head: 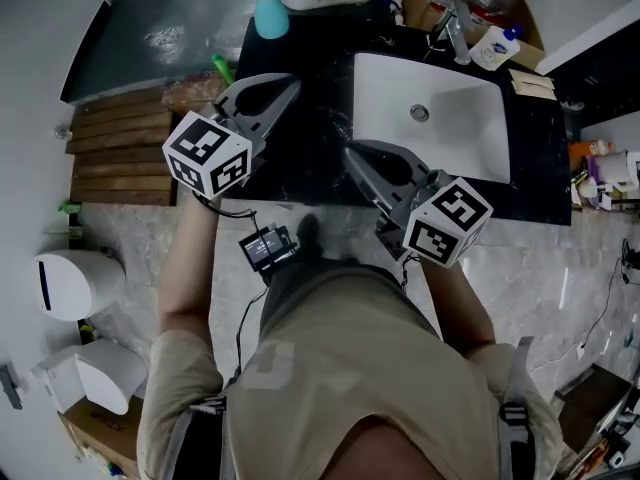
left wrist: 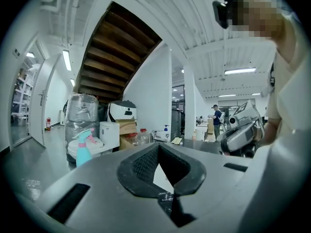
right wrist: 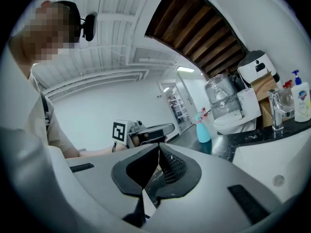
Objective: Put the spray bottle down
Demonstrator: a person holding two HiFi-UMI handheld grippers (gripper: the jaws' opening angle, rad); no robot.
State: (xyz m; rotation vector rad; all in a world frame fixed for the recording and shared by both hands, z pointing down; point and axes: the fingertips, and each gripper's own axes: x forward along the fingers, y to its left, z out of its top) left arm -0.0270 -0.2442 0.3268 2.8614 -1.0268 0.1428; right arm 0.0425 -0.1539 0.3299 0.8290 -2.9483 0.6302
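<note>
The spray bottle (head: 270, 12) stands upright at the far corner of the black counter (head: 300, 158). It is ahead of the left gripper (head: 289, 83) and apart from it, touched by no jaw. The left gripper's jaws are pressed together with nothing between them. The right gripper (head: 351, 152), beside it, also has its jaws together and is empty. The white sink (head: 400, 88) lies just ahead of the right gripper, with the faucet (head: 456, 34) beyond.
</note>
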